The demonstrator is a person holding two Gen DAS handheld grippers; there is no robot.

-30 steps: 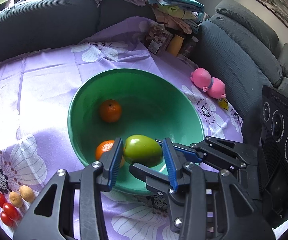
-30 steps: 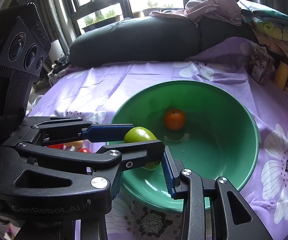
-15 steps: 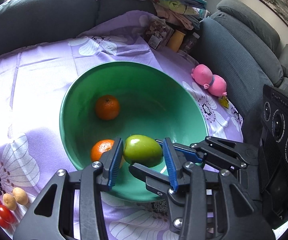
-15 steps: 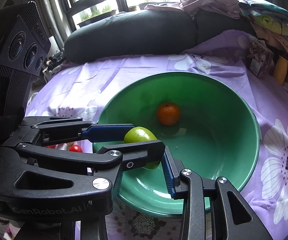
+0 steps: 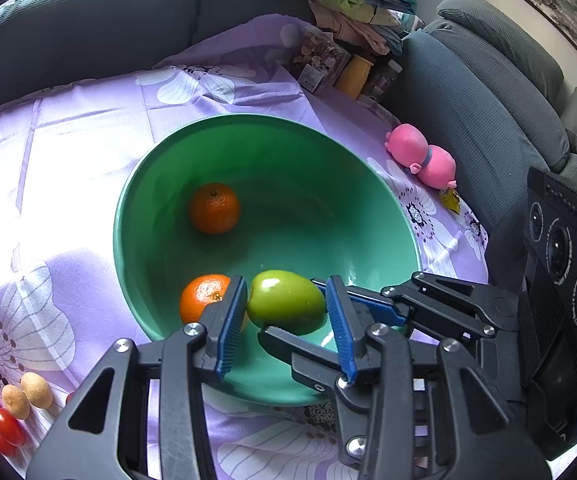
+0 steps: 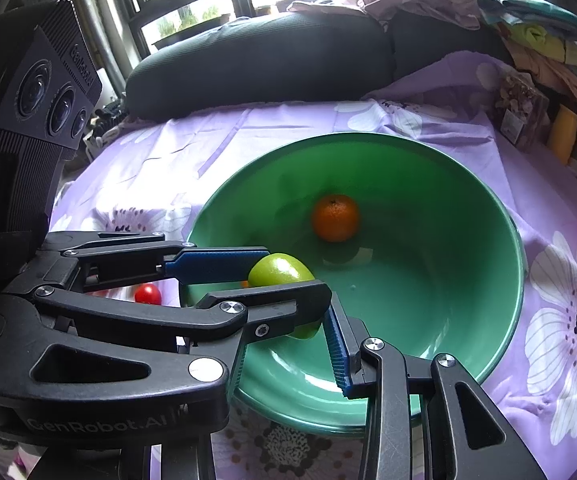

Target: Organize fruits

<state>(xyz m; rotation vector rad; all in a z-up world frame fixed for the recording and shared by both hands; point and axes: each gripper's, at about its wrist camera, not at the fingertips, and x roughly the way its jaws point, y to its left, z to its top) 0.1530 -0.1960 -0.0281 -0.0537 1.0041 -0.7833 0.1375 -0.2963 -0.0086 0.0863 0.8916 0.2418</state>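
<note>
A green apple (image 5: 286, 301) is held between the blue pads of my left gripper (image 5: 286, 312), just above the near side of a large green bowl (image 5: 272, 124). The apple also shows in the right wrist view (image 6: 280, 270). My right gripper (image 6: 288, 344) sits beside it, its fingers crossing the left gripper's; its jaws are apart and I see nothing between them. Two oranges lie in the bowl: one (image 5: 214, 208) toward the far side, one (image 5: 202, 298) at the near wall, partly hidden by my left finger. The far orange shows in the right wrist view (image 6: 335, 217).
Cherry tomatoes (image 5: 6, 426) and small tan fruits (image 5: 26, 394) lie on the purple flowered cloth (image 5: 88, 128) left of the bowl. A pink plush toy (image 5: 420, 156) lies to the right. Jars and a packet (image 5: 344, 68) stand at the back. Grey sofa cushions surround the cloth.
Both grippers have shifted slightly over the bowl with the apple still held. The bowl sits lower and more central in the left view than half a second ago.
</note>
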